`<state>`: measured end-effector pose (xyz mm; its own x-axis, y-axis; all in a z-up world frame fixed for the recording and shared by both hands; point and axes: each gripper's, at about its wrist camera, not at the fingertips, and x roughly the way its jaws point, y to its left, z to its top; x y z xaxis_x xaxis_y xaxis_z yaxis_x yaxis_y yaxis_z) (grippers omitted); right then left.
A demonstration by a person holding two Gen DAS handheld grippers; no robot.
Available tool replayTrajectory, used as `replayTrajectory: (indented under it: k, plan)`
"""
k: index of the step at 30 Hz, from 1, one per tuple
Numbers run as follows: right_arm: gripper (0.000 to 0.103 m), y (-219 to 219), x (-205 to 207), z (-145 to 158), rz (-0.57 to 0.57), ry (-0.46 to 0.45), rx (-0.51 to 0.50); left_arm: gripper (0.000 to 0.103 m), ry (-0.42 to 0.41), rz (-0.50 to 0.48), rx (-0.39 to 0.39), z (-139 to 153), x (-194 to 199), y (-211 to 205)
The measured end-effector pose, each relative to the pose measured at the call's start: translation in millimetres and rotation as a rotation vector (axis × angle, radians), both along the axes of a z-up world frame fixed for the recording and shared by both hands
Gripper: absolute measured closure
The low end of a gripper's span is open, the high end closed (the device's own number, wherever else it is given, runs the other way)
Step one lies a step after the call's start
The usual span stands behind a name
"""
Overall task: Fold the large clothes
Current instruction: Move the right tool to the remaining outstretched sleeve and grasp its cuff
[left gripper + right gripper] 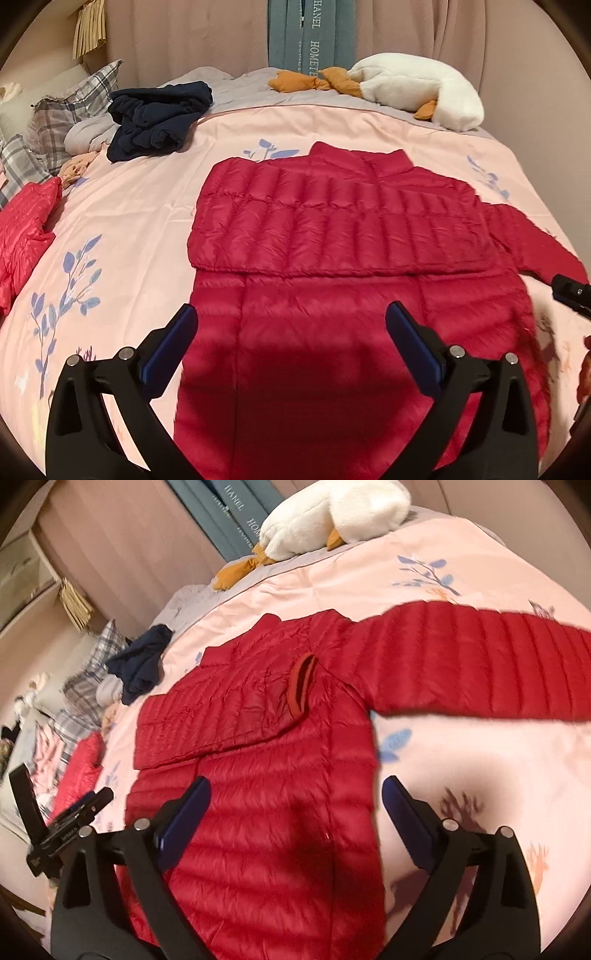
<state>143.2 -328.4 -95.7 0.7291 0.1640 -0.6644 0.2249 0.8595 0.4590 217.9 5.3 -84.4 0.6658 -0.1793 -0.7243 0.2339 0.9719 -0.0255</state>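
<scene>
A red quilted down jacket (332, 229) lies flat on the pink floral bed cover (129, 221), collar toward the far side. One sleeve (325, 218) is folded across the chest, and its cuff (303, 683) rests near the middle. The other sleeve (480, 664) stretches out to the right. My left gripper (291, 310) is open above the jacket's lower body, with nothing between its blue pads. My right gripper (297, 782) is open over the jacket's (258, 775) right side edge and holds nothing. Each gripper shows at the edge of the other's view.
A crumpled navy garment (159, 118) and plaid pillows (66, 110) lie at the far left. A second red garment (22, 229) sits at the left edge. A white plush goose (417, 88) lies at the far end, with blue-grey cushions (310, 33) and curtains behind it.
</scene>
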Motion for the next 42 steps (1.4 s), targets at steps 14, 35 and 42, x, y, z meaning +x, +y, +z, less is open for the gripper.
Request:
replayTrajectory:
  k: [14,35,42]
  plan:
    - [0.005,-73.5,-99.3,-19.8,-0.190,-0.036,0.193,0.001,0.054,-0.037,-0.122,10.5,-66.1,1.0]
    - [0.028,-218.8,-147.3,-66.5,-0.552,-0.090,0.383,0.001,0.161,-0.009,-0.292,0.1,-108.6,17.9]
    - [0.031,-248.6,-123.3,-71.3,-0.641,-0.111,0.416,0.001,0.170,-0.015,-0.264,-0.8,-103.2,8.9]
